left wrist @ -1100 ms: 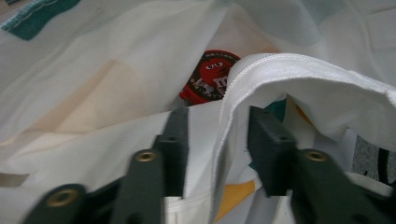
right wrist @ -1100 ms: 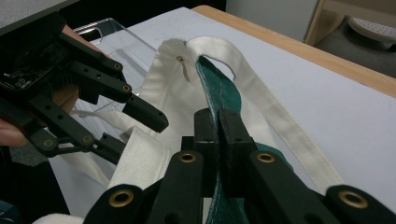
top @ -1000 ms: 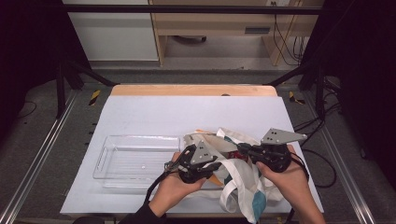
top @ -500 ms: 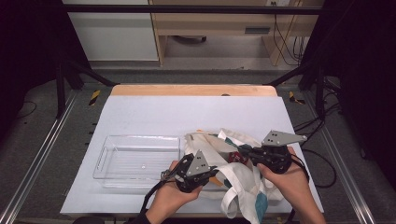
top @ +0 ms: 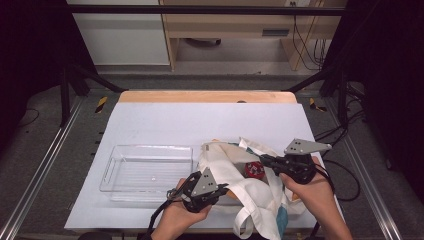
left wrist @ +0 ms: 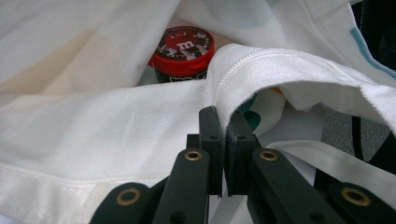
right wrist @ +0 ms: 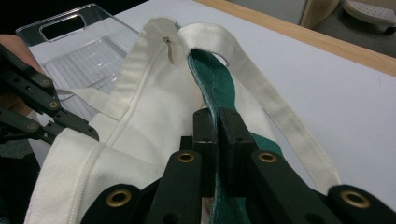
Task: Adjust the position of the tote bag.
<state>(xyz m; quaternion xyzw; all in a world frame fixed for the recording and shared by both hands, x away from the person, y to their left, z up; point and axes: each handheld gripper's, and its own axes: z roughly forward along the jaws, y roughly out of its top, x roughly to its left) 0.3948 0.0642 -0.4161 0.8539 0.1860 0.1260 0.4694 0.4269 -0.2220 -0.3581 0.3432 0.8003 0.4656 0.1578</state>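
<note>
A cream cloth tote bag [top: 227,172] with a green lining lies at the table's front right, its mouth pulled apart. Inside stands a jar with a red lid [top: 254,170], which the left gripper view shows as a red lid [left wrist: 182,49] beyond the rim. My left gripper [top: 223,188] is shut on the bag's near rim [left wrist: 280,70], the hem pinched between its jaws [left wrist: 226,116]. On the far rim, my right gripper [top: 262,159] is shut where the green lining [right wrist: 212,79] meets the cream hem, near a handle strap [right wrist: 261,88].
A clear plastic tray [top: 112,170] sits just left of the bag, with nothing in it. White table covering [top: 200,120] stretches to a wooden back edge [top: 205,96]. The right gripper view has the left gripper [right wrist: 91,133] at its left edge, the tray [right wrist: 79,51] behind it.
My left gripper has drawn the near rim toward the table's front and a little left, widening the bag's mouth. The red-lidded jar now shows inside. The right gripper has held still.
</note>
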